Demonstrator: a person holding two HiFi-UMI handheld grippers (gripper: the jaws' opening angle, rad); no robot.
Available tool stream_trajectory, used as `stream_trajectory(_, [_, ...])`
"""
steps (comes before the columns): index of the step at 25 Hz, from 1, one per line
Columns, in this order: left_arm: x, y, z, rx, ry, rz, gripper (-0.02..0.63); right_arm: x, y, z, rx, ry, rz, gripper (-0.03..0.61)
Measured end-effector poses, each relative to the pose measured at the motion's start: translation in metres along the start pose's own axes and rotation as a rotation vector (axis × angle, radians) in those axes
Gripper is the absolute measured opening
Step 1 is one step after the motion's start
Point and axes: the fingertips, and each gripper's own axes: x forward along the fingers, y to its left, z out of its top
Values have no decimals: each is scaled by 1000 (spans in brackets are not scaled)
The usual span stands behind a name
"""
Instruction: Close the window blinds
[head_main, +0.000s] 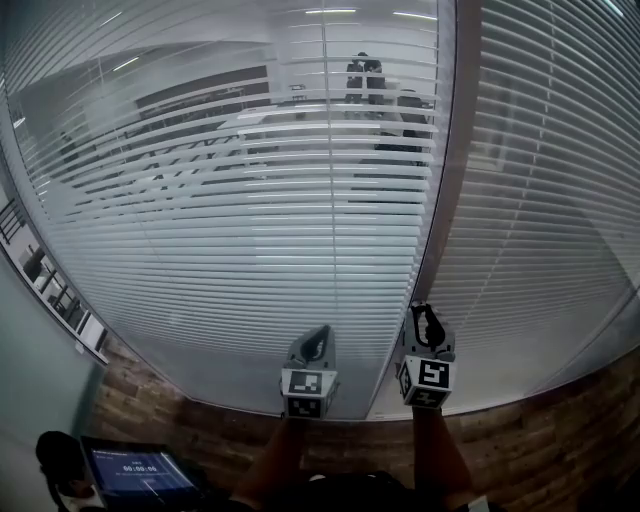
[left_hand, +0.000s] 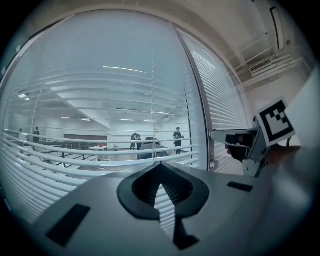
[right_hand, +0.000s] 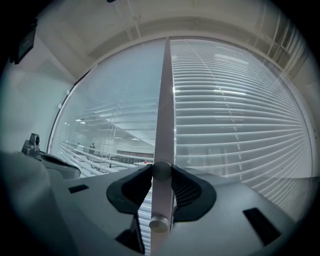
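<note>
Blinds hang over two glass panels that fill most of the head view: the left blind (head_main: 200, 200) has its slats tilted apart, so an office beyond shows through, with people (left_hand: 177, 140) standing far off. The right blind (head_main: 540, 200) has its slats turned closer together and shows little behind it. A dark vertical frame post (head_main: 455, 150) runs between the two from the top of the frame toward the lower middle. Low in the frame, the right gripper (head_main: 428, 318) is held up against the foot of that post, pointing at the glass. In the right gripper view its jaws (right_hand: 161, 170) pinch a grey tilt wand (right_hand: 160, 197), one dark pad touching each side, and the wand runs straight up the centre of that frame. The left gripper (head_main: 320, 332) sits just beside it, to the left, in front of the left blind. Its jaw tips (left_hand: 160, 167) are pressed together with nothing between them, and slats show through the gap below the tips. Wood-look flooring (head_main: 520, 440) crosses the bottom of the head view, and a lit screen (head_main: 135, 470) sits in the lower left corner.
</note>
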Motion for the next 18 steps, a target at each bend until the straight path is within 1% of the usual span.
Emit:
stream_trajectory(6, [2,0,-3,-4,1,-1,-6,0,-1,-2,-22,16,0,127])
stream_trajectory(11, [4,-8,-8,-11,21,-17,-7,2,2,1,-150,22,9,127])
stream_trajectory(13, [3,-11,-9,-9,25,-20,-8,2,3,1,-222,25,17,127])
stream_trajectory(18, [1,-11,-9,-4,32,-21,-7,0,7,2,-466,60,45,127])
